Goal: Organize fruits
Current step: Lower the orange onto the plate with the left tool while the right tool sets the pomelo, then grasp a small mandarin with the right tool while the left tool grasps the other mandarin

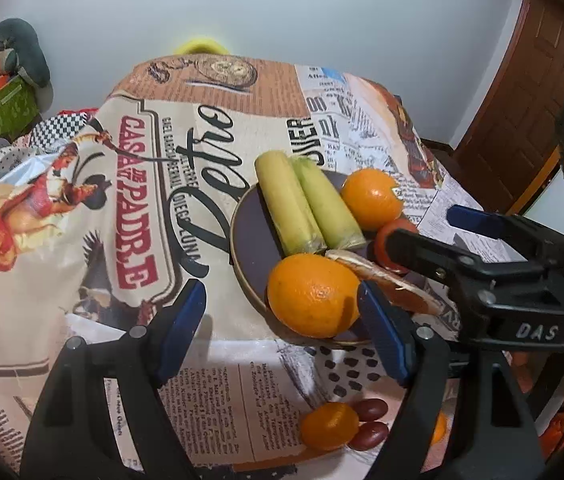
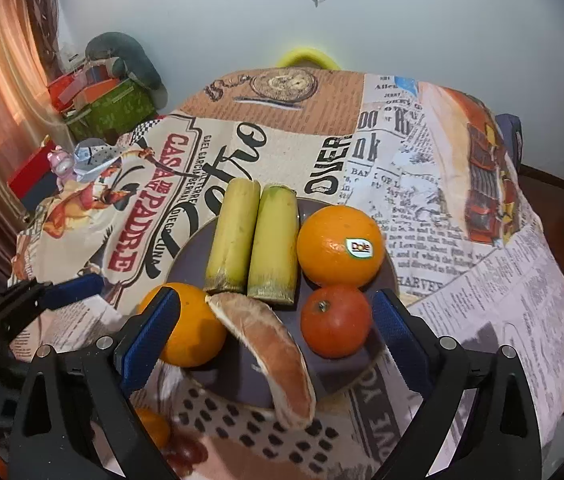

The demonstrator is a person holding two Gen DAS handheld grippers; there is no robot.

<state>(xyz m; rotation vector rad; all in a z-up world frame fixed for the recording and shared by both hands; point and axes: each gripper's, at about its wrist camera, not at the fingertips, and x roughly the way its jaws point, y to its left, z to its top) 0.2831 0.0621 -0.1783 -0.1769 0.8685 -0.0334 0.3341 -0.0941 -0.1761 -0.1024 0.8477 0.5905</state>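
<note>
A dark round plate on the printed tablecloth holds two yellow-green cane pieces, two oranges, a red tomato and a pomelo wedge. In the left wrist view the near orange lies just ahead of my open, empty left gripper. My right gripper is open and empty, its fingers either side of the wedge and tomato. The right gripper also shows in the left wrist view. A small orange and two dark red fruits lie on the cloth below.
The tablecloth hangs over the table's edges. Green and red boxes and clutter stand at the left. A wooden door is at the right. A yellow rim shows behind the table.
</note>
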